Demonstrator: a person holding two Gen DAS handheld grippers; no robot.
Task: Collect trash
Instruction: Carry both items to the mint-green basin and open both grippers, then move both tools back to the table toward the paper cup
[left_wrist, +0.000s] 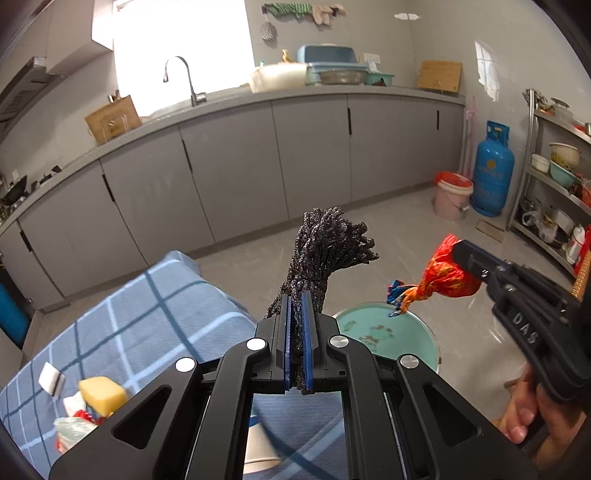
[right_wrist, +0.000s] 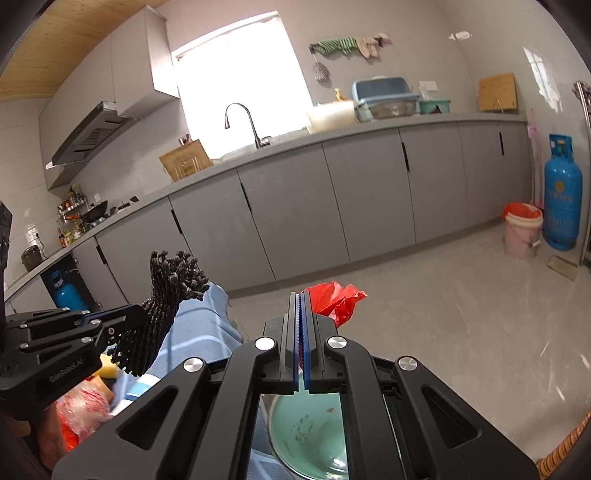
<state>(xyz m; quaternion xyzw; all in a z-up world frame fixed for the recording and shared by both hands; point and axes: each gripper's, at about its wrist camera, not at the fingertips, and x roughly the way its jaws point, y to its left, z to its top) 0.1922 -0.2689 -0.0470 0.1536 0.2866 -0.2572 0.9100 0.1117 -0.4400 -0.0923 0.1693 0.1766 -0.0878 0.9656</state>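
My left gripper (left_wrist: 300, 295) is shut on a dark crinkled bundle of black strands (left_wrist: 328, 243), held upright above the table edge; the bundle also shows in the right wrist view (right_wrist: 162, 295) with the left gripper (right_wrist: 114, 325). My right gripper (right_wrist: 302, 295) is shut on a red and orange wrapper (right_wrist: 338, 301). In the left wrist view the right gripper (left_wrist: 467, 258) holds that wrapper (left_wrist: 443, 277) in the air over a teal round bin (left_wrist: 388, 336). The bin also lies below my right gripper (right_wrist: 306, 435).
A table with a blue checked cloth (left_wrist: 147, 314) carries a yellow sponge (left_wrist: 101, 395), a white eraser-like block (left_wrist: 51, 378) and crumpled bags (left_wrist: 74, 432). Grey cabinets (left_wrist: 258, 166) run along the back. A pink bucket (left_wrist: 452, 194), a blue gas cylinder (left_wrist: 493, 170) and a metal shelf (left_wrist: 554, 184) stand right.
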